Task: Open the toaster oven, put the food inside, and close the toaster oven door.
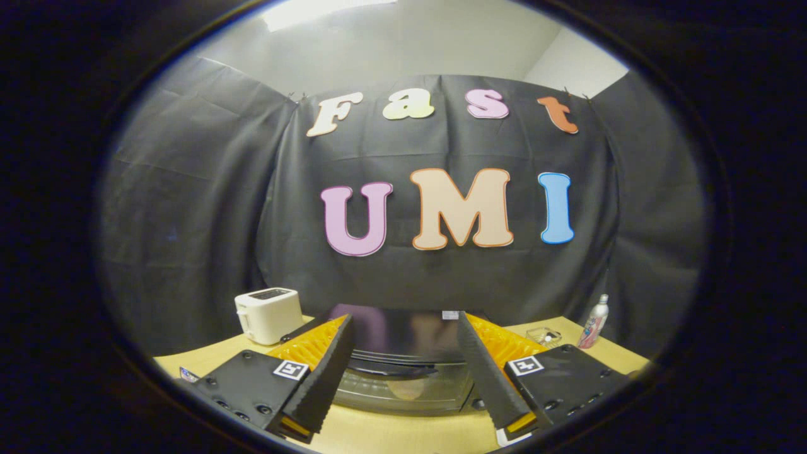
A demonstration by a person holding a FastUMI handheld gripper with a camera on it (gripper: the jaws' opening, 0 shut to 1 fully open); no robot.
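The black toaster oven (406,353) sits on the wooden table (403,435) with its glass door closed, just ahead of and between the widely parted, empty fingers of the gripper (403,394), flanked by a white toaster (268,314) and a small bottle (595,322).

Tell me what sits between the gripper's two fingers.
In the gripper view, the open gripper frames the black toaster oven: its dark top and closed glass door lie between the fingers, with nothing nearer in the gap.
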